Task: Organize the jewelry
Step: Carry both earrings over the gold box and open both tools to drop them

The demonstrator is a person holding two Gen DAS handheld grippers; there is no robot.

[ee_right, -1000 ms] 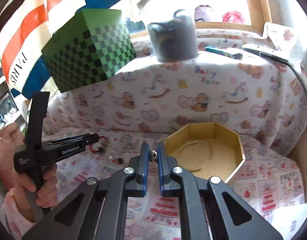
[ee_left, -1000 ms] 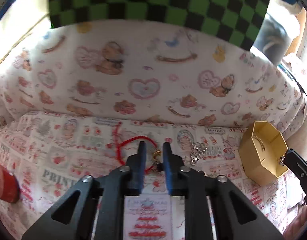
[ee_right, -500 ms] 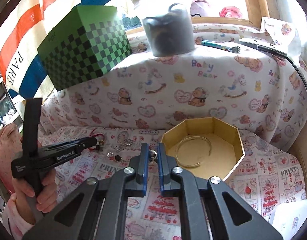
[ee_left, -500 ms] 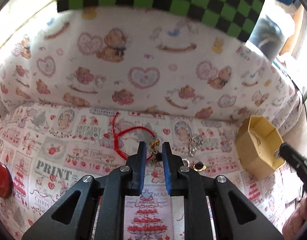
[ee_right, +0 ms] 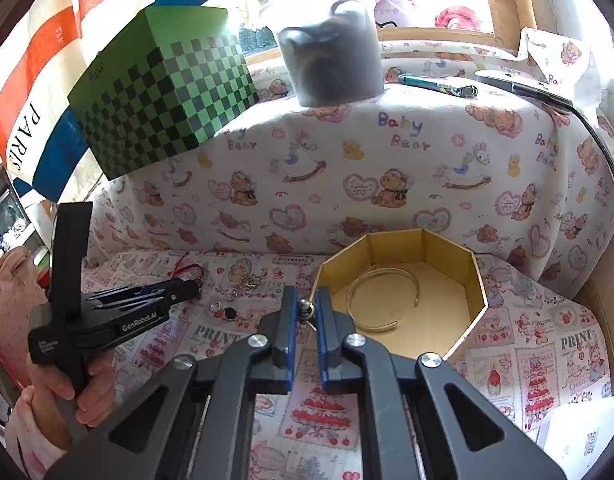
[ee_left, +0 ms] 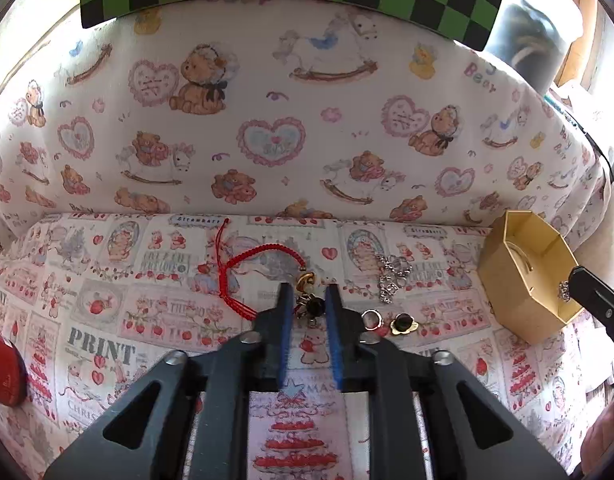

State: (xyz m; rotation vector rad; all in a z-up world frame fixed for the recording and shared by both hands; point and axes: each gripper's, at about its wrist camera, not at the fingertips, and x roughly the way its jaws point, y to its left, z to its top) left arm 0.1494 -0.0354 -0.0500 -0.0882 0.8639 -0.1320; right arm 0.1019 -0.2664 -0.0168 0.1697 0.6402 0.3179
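Note:
My left gripper point(ee_left: 310, 300) points down at the printed cloth, and its jaws are closing on a black and gold earring point(ee_left: 312, 306) whose edges the pads meet. Just beyond its tips lies a red cord bracelet point(ee_left: 259, 268) with a gold charm. My right gripper point(ee_right: 305, 304) is shut on a small silver stud point(ee_right: 305, 305) at the near rim of the gold octagonal box point(ee_right: 403, 240). A gold bangle point(ee_right: 383, 300) lies inside that box. In the left wrist view the right gripper point(ee_left: 575, 282) holds the stud over the box point(ee_left: 507, 280).
A silver chain point(ee_left: 391, 276), a ring point(ee_left: 371, 318) and a second black earring point(ee_left: 403, 322) lie right of the left fingers. A green checkered box point(ee_right: 159, 88), a grey pot point(ee_right: 331, 60) and a pen point(ee_right: 435, 86) stand on the raised ledge behind.
The left wrist view has drawn back from the cloth a little, so the ring and second earring now show. The black earring stays between the left fingers. The right gripper keeps still with the stud.

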